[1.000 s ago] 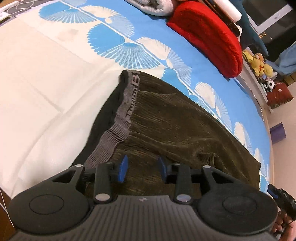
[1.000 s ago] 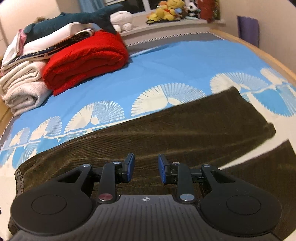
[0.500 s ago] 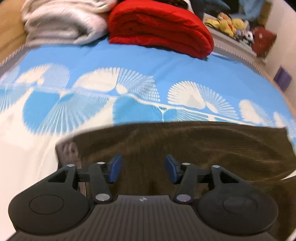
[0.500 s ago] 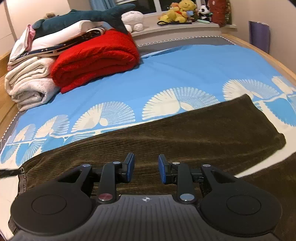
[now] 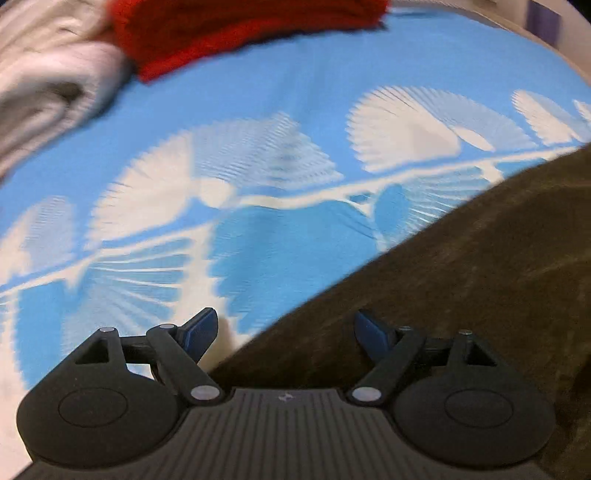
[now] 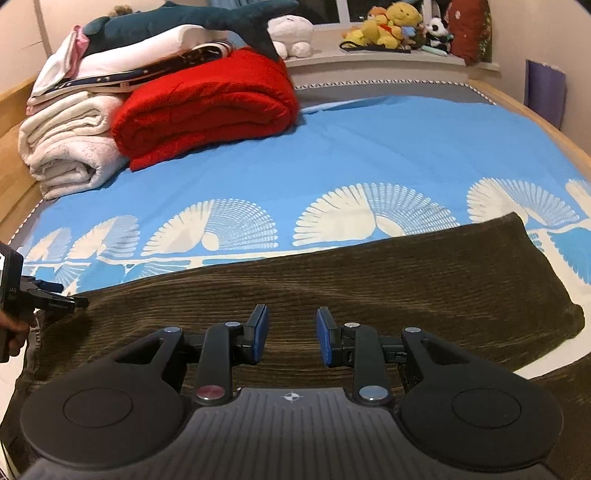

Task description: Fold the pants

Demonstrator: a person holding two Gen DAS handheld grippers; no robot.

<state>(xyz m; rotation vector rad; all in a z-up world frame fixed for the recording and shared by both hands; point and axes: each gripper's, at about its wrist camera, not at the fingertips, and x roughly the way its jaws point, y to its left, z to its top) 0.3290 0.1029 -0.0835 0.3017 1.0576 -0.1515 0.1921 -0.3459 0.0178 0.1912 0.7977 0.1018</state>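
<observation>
Right wrist view looks along the right hand-held gripper [image 6: 291, 338], poised over the pants [image 6: 369, 280], its blue pads a narrow gap apart with nothing pinched between them, so it is released, not grasping. The pants, dark brown corduroy, lie flat across the near part of the bed [image 6: 369, 147], stretched from a grey waistband [image 6: 35, 347] at the left edge to a hem at the right, with a second dark strip of cloth showing at the lower right beyond a sliver of sheet; that looks like the other leg, though I cannot be sure. Laid out lengthwise like this, the garment is ready for a fold, and the right tool probably waits over its middle to pin or lift once the other end is taken. At the far left of this view the left hand-held gripper [image 6: 55, 299] reaches toward the waistband end, a hand [image 6: 13, 328] behind it. Its own blurred view shows that gripper [image 5: 284, 330] with its jaws opening wide, straddling the pants' edge where cloth meets sheet; the pads press on nothing yet, so it too is released. Opening there suggests it is lining up to take the edge near the waistband. Well clear at the head of the bed sit a red blanket [image 6: 207, 107], a pale folded blanket [image 6: 70, 147] and a plush shark [image 6: 192, 18] on stacked linen, leaving the fold room.
</observation>
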